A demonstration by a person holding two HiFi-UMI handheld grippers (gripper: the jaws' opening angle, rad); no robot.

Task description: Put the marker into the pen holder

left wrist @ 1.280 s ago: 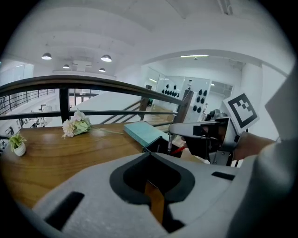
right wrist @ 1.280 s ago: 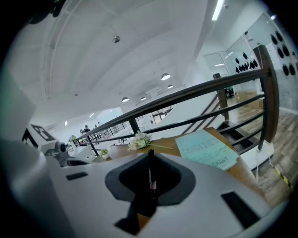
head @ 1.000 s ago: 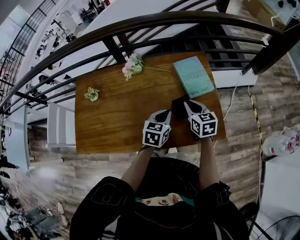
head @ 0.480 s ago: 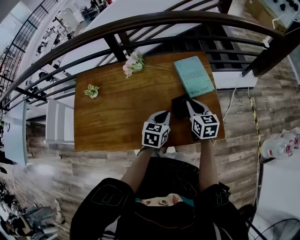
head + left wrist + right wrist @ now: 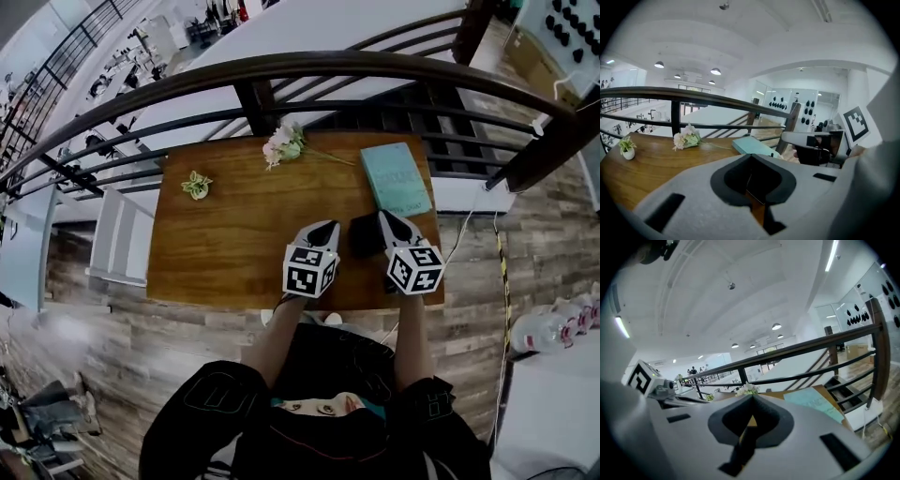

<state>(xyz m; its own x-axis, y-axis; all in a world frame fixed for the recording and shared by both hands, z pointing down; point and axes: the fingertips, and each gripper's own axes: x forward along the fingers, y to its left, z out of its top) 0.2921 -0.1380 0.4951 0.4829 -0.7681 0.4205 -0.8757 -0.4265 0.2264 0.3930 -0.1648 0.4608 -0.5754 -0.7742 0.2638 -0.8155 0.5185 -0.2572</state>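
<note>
A black pen holder (image 5: 364, 234) stands on the wooden table (image 5: 234, 234) near its front right. My left gripper (image 5: 328, 228) is just to its left and my right gripper (image 5: 384, 217) just to its right, both pointing away from me. In the left gripper view the jaws (image 5: 751, 154) meet at the tip, with a dark shape behind their opening. The right gripper (image 5: 752, 397) also has its jaws together, over a dark narrow strip. I cannot make out a marker in any view.
A teal book (image 5: 396, 178) lies at the back right, a pink flower (image 5: 284, 143) at the back middle and a small green plant (image 5: 196, 184) at the back left. A dark curved railing (image 5: 281, 70) runs behind the table. The person stands at the front edge.
The head view has shifted, so the table sits differently in the picture. Both grippers have stayed either side of the pen holder.
</note>
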